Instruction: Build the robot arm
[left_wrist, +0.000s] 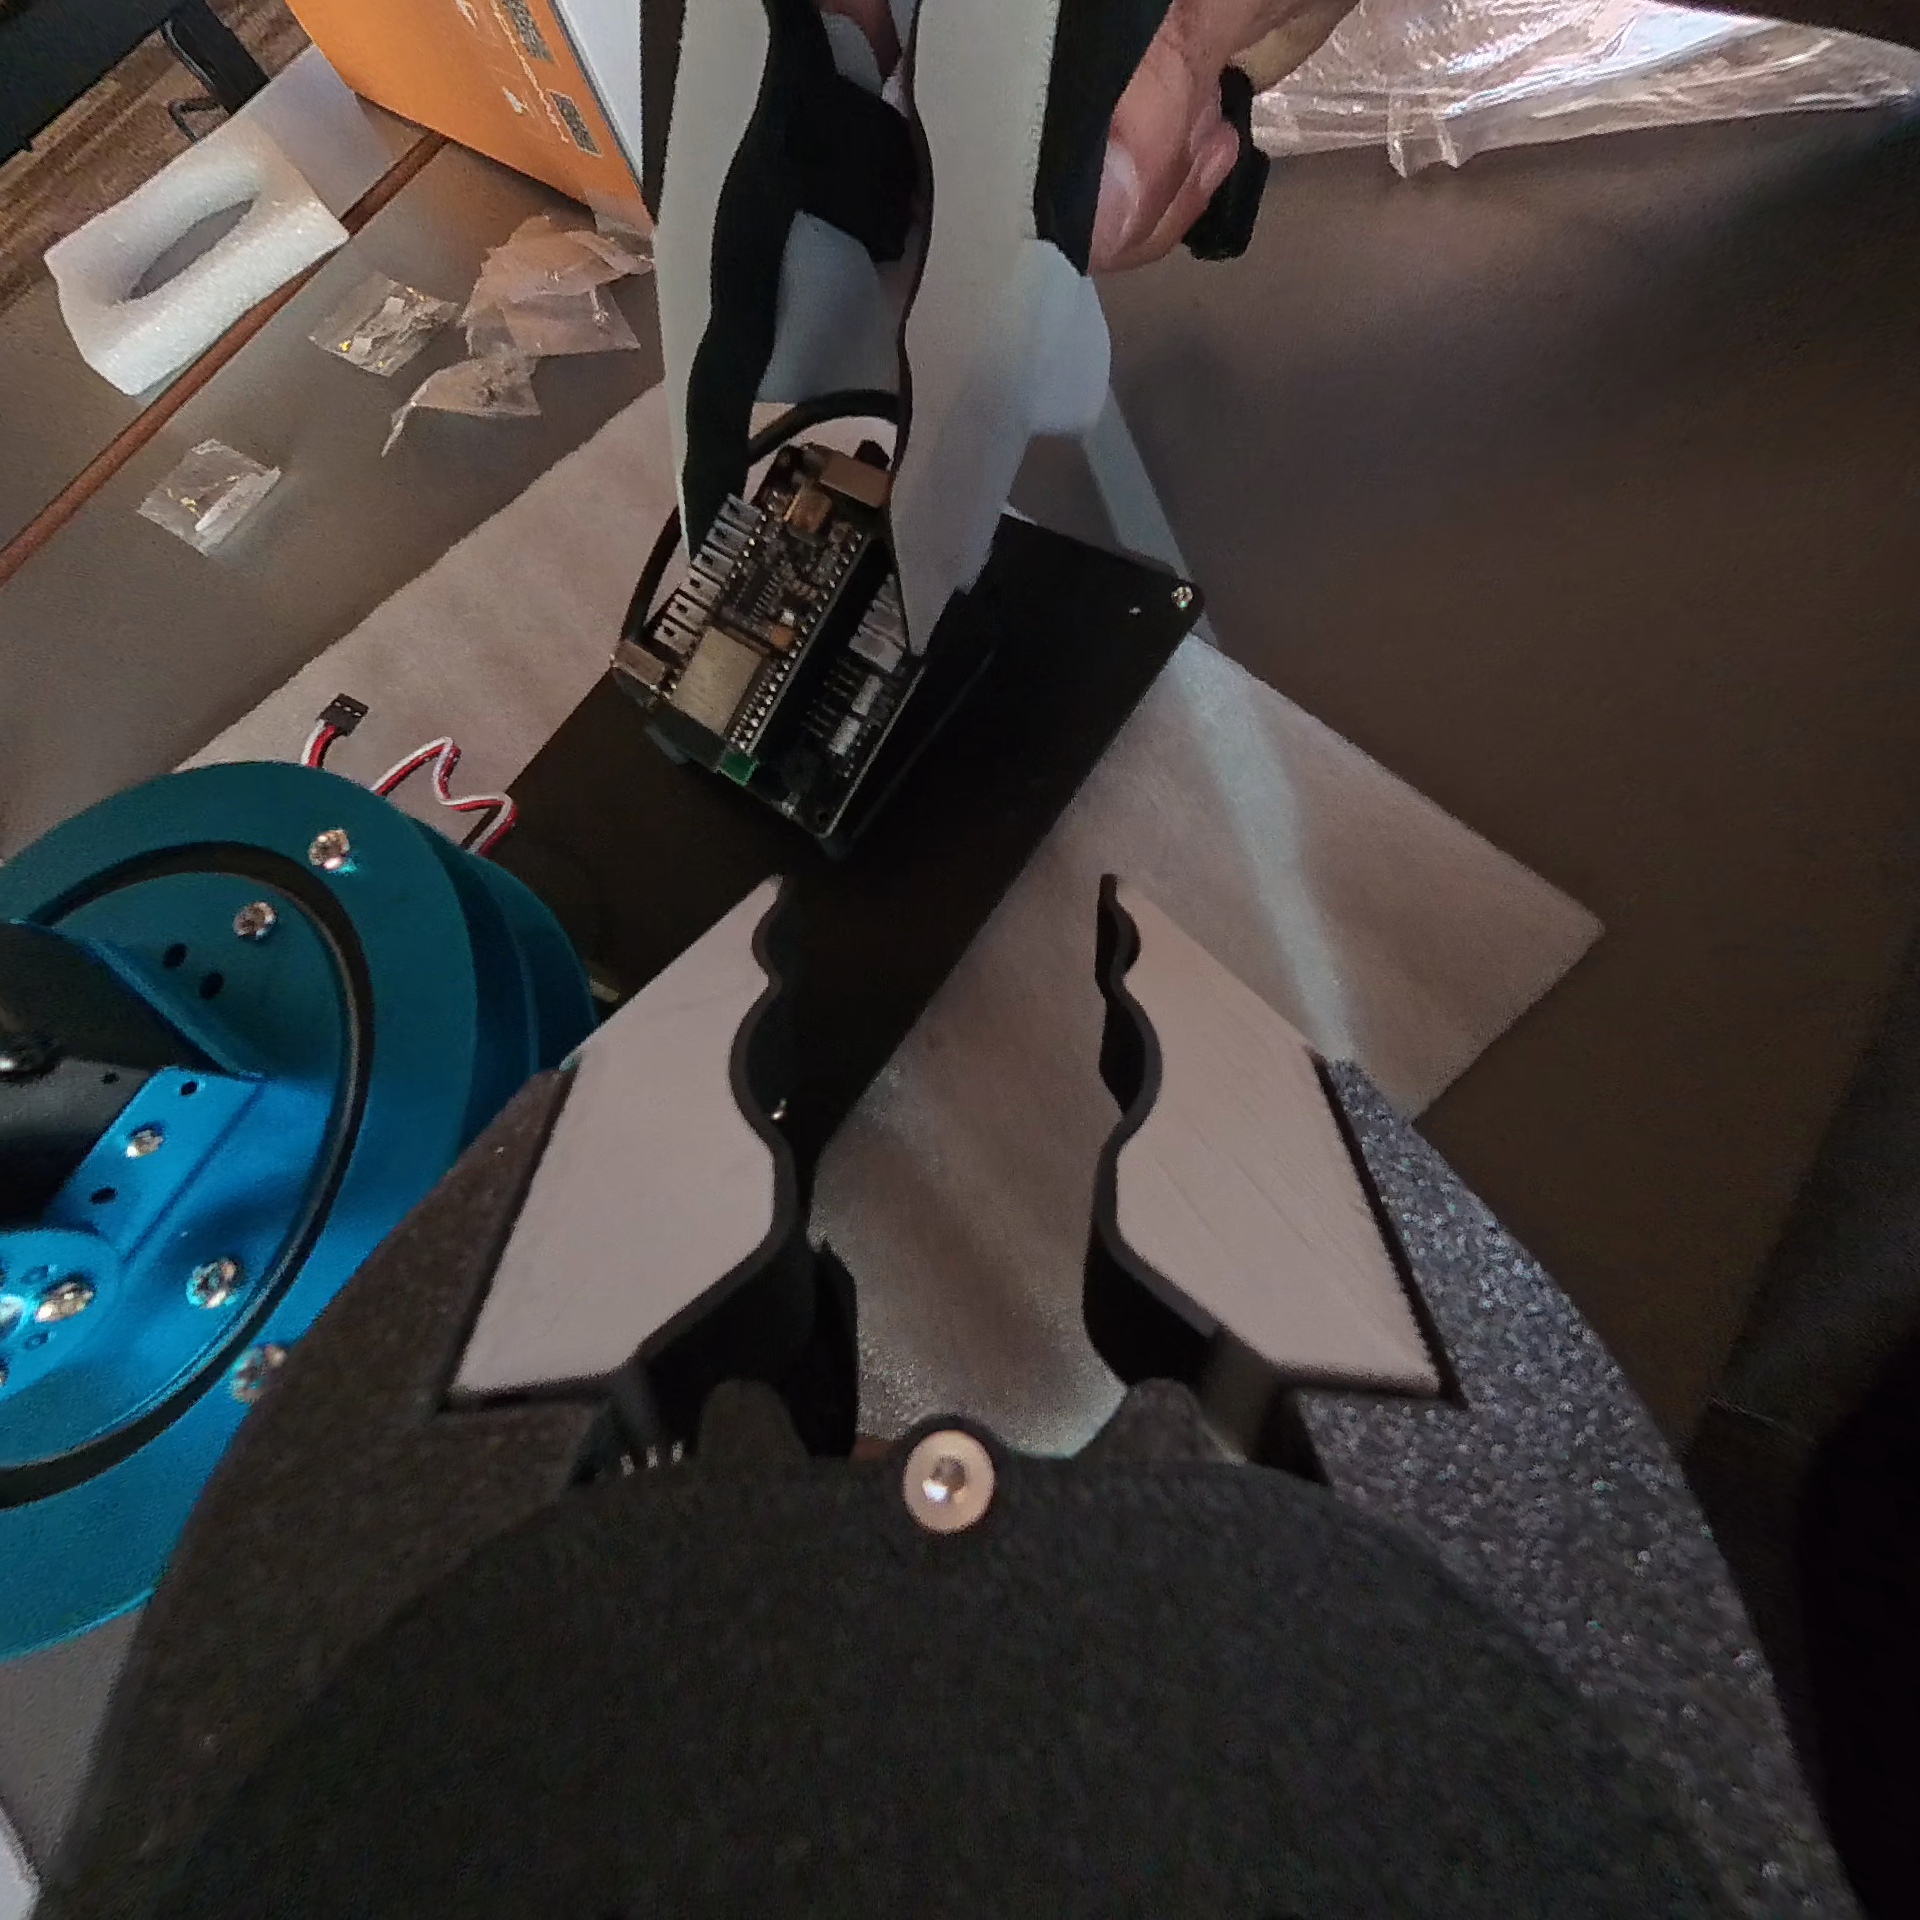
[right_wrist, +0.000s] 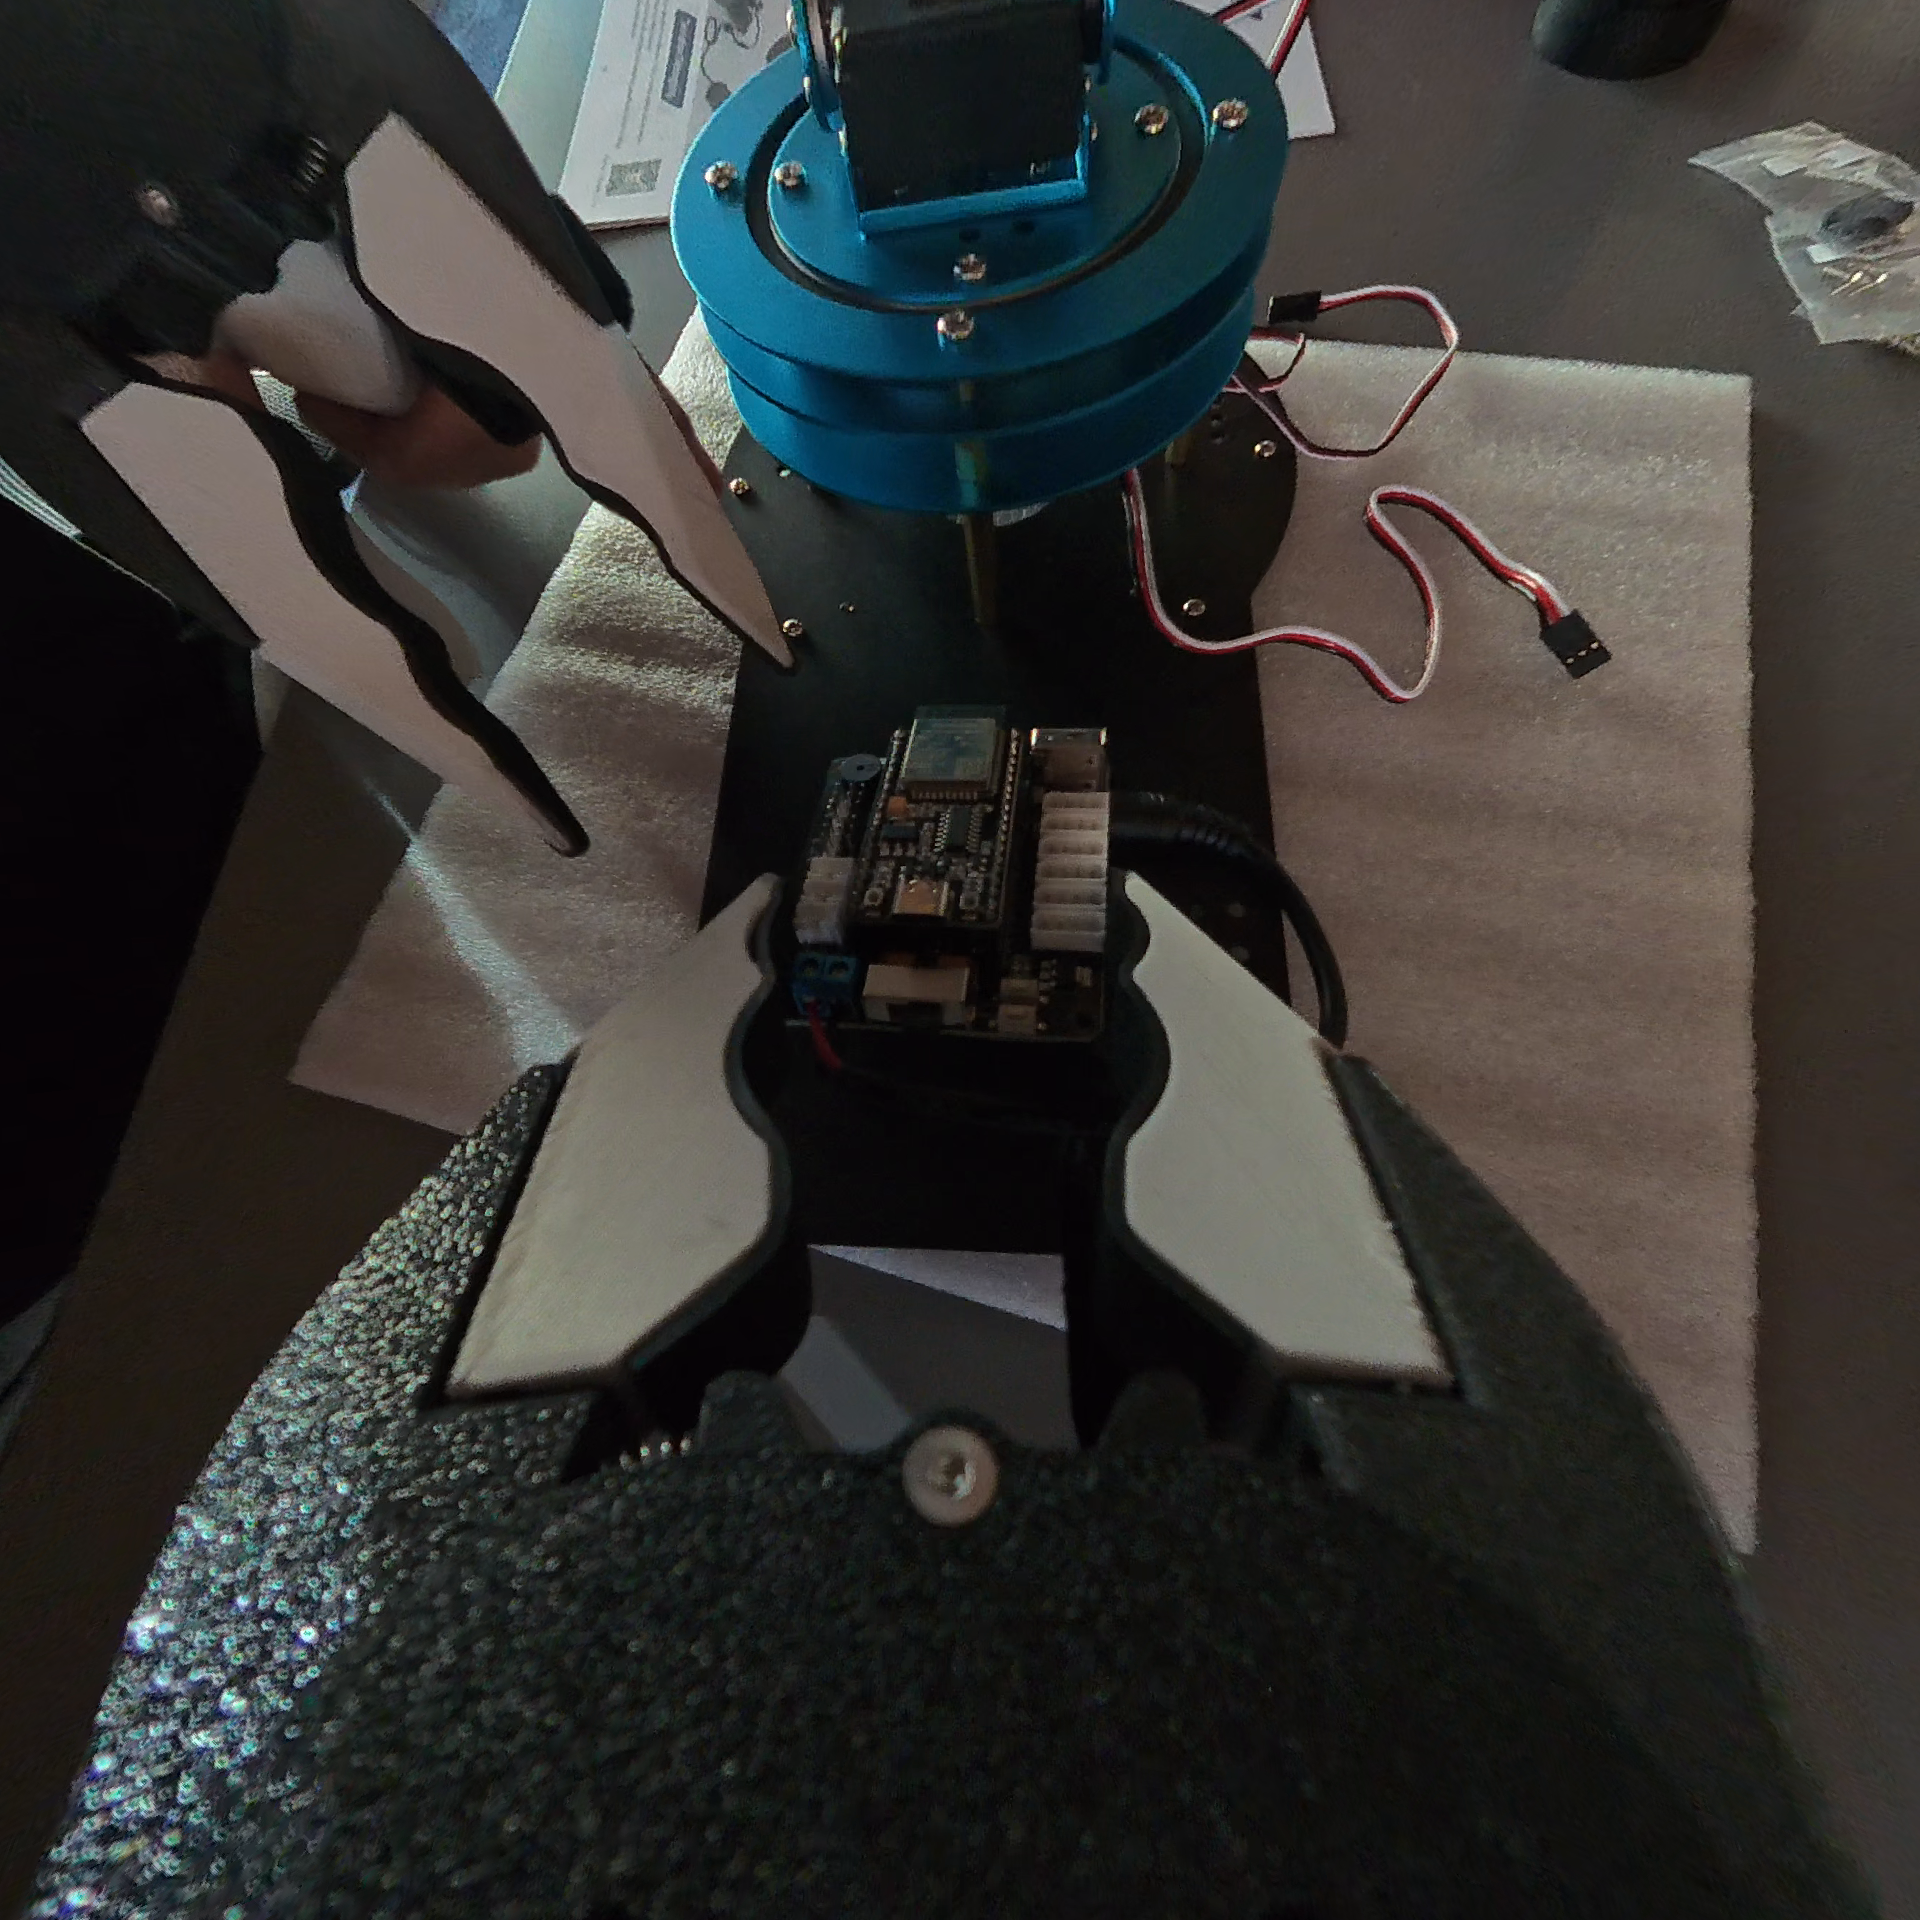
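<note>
Left tongs (left_wrist: 940, 904): the two white fingers stand apart and hold nothing. They hang over the near end of the black plate (left_wrist: 1081, 634), beside the blue round base (left_wrist: 270, 1039).
Right tongs (right_wrist: 951, 904): the fingers are apart, one on each side of the circuit board (right_wrist: 956, 883). I cannot tell if they touch its edges. In the left wrist view the same tongs come down from above around the board, with a hand (left_wrist: 1164, 135) behind them.
Circuit board: it sits on the black plate, about in the middle. It is dark with white connector rows and a blue terminal at one corner. A black cable (right_wrist: 1288, 914) curves away from its side.
Blue round base: it stands on the far end of the plate in the right wrist view. It is made of stacked blue discs with screws and carries a dark block on top.
Wires (right_wrist: 1423, 582): red, white and black, loose on the foam sheet (right_wrist: 1507, 935) beside the plate, ending in a small black plug.
Foam sheet: white, flat under the plate, on the dark surface (left_wrist: 1558, 520).
Around: small clear bags (left_wrist: 208, 494), a white foam block (left_wrist: 187, 260) and an orange box (left_wrist: 488, 83) lie farther away.
</note>
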